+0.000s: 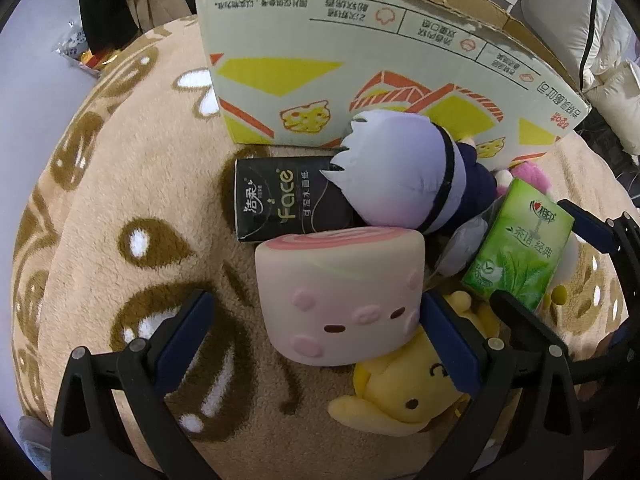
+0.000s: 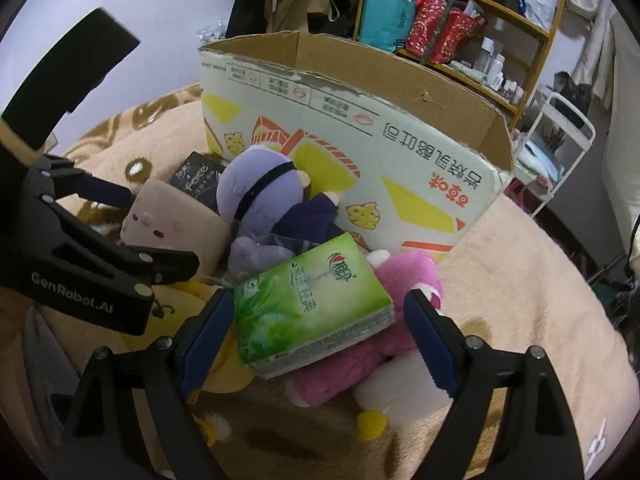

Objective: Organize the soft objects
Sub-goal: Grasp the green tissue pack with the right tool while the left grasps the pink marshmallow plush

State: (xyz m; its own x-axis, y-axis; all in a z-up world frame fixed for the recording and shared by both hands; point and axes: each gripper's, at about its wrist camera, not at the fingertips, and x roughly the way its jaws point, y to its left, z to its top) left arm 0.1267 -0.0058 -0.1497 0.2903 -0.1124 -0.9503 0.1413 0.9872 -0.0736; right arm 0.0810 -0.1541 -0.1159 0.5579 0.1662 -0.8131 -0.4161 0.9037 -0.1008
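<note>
A pile of soft things lies on a beige blanket before a cardboard box (image 1: pixel 360 68), also in the right wrist view (image 2: pixel 360 136). My left gripper (image 1: pixel 316 328) is open around the pink roll-cake squishy (image 1: pixel 340 292); its right finger touches the squishy's side. A yellow plush (image 1: pixel 404 396) lies under it. Behind are a black tissue pack (image 1: pixel 280 200) and a purple-haired doll (image 1: pixel 408 176). My right gripper (image 2: pixel 316 328) is open around a green tissue pack (image 2: pixel 312 304), which rests on a pink plush (image 2: pixel 360 352). The green pack also shows in the left wrist view (image 1: pixel 520 248).
The patterned blanket (image 1: pixel 120 200) covers a bed. A wooden shelf (image 2: pixel 460 20) with bags and bottles and a white rack (image 2: pixel 560 148) stand behind the box. The left gripper's body (image 2: pixel 80 240) is close on the right gripper's left.
</note>
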